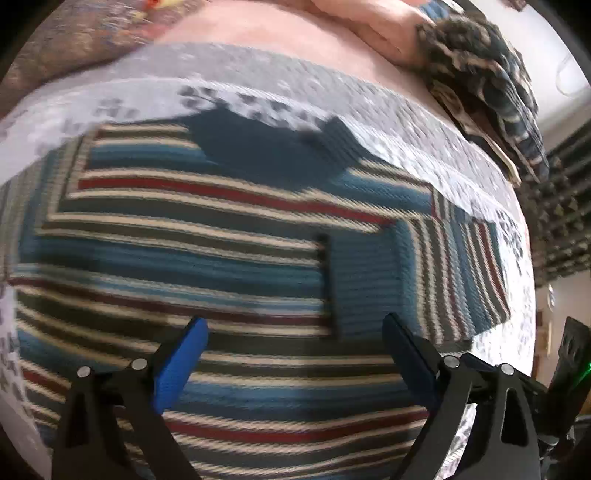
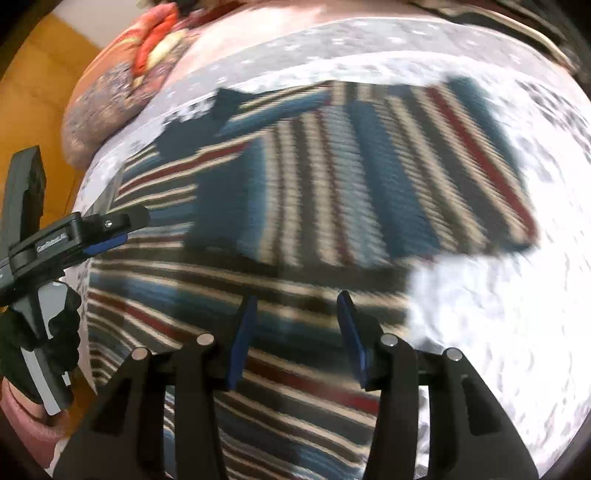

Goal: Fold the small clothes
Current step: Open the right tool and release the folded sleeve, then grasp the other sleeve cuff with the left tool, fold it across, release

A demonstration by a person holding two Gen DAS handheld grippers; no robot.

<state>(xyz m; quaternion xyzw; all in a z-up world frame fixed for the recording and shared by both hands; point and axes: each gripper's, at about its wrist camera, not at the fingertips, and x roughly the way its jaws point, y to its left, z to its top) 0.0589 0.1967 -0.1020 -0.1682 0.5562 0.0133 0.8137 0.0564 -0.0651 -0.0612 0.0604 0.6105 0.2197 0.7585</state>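
A small polo shirt [image 1: 229, 258] with blue, red, cream and dark stripes lies flat on a bed sheet [image 1: 388, 122] printed in grey and white. Its navy collar [image 1: 273, 147] points away from me. My left gripper [image 1: 295, 325] hovers open over the shirt's lower body, nothing between its blue pads. In the right wrist view, part of the shirt [image 2: 388, 177] lies folded across the body, its stripes running the other way. My right gripper [image 2: 298, 299] is open just above the shirt's striped body. The left gripper [image 2: 110, 236] shows at the shirt's left edge.
A heap of dark patterned clothes [image 1: 487, 74] lies at the far right of the bed on a pink blanket [image 1: 295, 33]. A floral cushion [image 2: 110, 96] lies at the far left. A gloved hand [image 2: 55, 332] holds the left gripper. Bare sheet [image 2: 498, 332] spreads right of the shirt.
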